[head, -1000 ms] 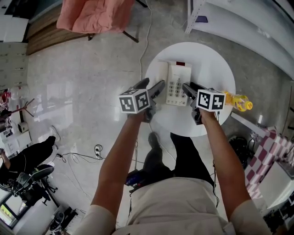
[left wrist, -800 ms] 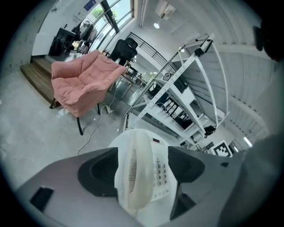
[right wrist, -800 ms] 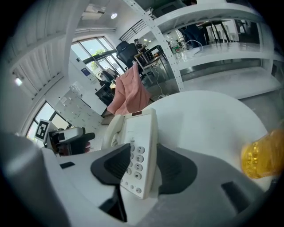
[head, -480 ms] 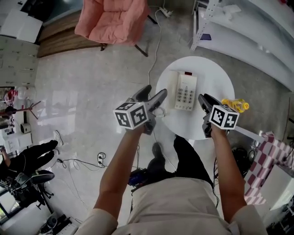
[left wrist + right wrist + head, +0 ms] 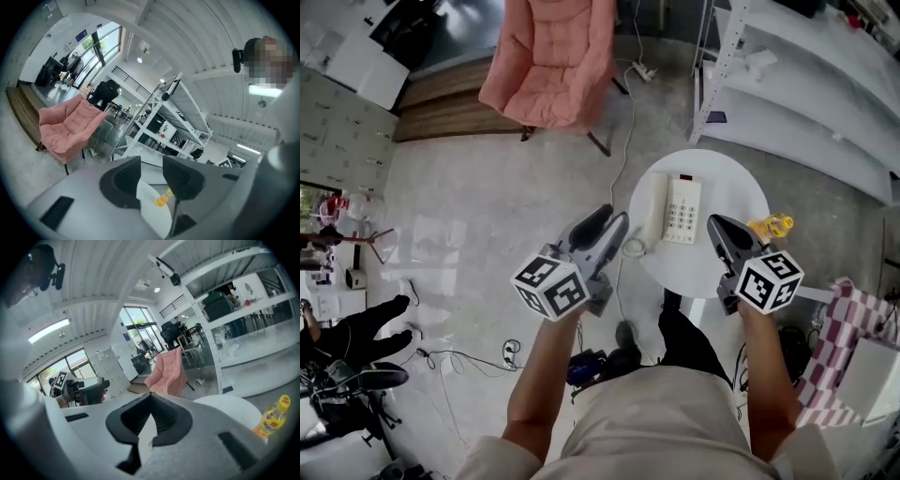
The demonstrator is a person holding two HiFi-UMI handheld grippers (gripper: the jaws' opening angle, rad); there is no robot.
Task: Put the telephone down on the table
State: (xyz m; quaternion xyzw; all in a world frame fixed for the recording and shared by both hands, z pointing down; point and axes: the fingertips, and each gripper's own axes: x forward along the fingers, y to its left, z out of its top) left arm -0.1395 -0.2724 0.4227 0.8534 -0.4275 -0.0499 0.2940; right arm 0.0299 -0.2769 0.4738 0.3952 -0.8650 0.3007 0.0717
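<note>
The cream telephone [image 5: 675,208] lies flat on the round white table [image 5: 727,183], its handset in the cradle on its left side. Neither gripper touches it; both hover well above the table's near edge. My left gripper [image 5: 607,221] is above the table's left rim. Its jaws have just been closing, still stand a little apart, and hold nothing. In the left gripper view [image 5: 152,174] only the table [image 5: 152,211] shows through the gap. My right gripper [image 5: 716,225] is right of the phone; its jaws have just closed and meet empty [image 5: 150,420].
A yellow bottle [image 5: 769,226] stands on the table's right side [image 5: 272,420]. The phone's coiled cord [image 5: 633,248] hangs off the left edge. A pink chair [image 5: 548,61] and white shelving [image 5: 806,84] stand beyond. A checked cloth [image 5: 853,328] is at the right.
Both grippers have lifted up and back from beside the telephone, which stays on the table. The right jaws have come together and the left jaws have narrowed.
</note>
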